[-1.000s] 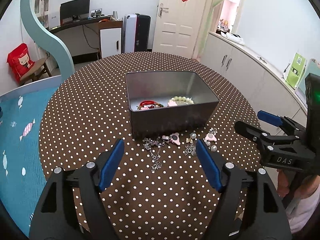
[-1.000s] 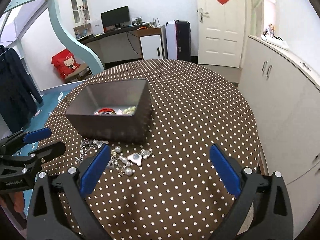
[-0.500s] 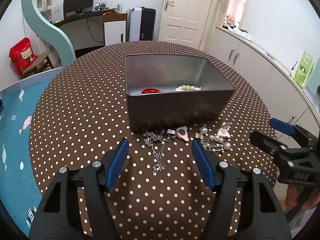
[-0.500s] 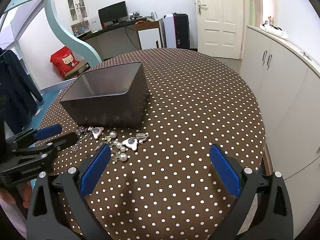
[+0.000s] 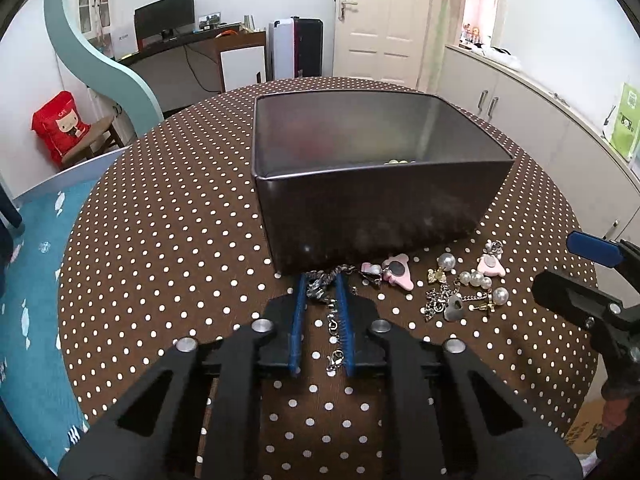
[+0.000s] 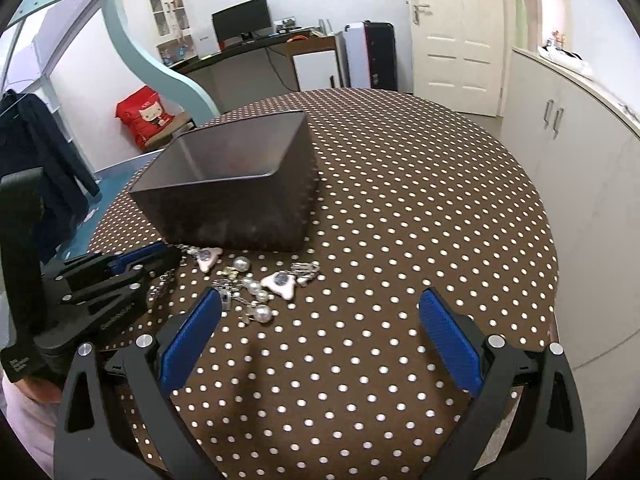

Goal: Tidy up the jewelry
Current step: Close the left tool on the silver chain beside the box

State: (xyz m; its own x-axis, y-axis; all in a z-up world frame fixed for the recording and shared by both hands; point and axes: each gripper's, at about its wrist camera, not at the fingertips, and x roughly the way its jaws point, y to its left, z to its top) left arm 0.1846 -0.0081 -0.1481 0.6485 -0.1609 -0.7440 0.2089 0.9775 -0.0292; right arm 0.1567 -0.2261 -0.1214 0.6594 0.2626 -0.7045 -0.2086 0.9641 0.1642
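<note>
A dark metal tin (image 5: 376,208) stands on the polka-dot round table (image 5: 160,248); pale beads (image 5: 396,162) show just over its near rim. In front of it lie a silver chain (image 5: 326,280), pink charms (image 5: 396,272) and pearl pieces (image 5: 476,280). My left gripper (image 5: 320,280) has its blue pads drawn close around the silver chain, down at the table by the tin's near wall. My right gripper (image 6: 320,304) is open and empty, low over the table to the right of the jewelry (image 6: 256,280); it also shows in the left wrist view (image 5: 580,276).
White cabinets (image 6: 580,152) run along the table's right edge. A desk with a monitor (image 5: 164,16), a suitcase (image 5: 296,48) and a door (image 5: 384,20) stand beyond the table. A blue rug (image 5: 28,280) lies at the left.
My left gripper has dropped forward to the chain and its jaws have closed around it. My right gripper has lowered and moved closer to the jewelry, staying open.
</note>
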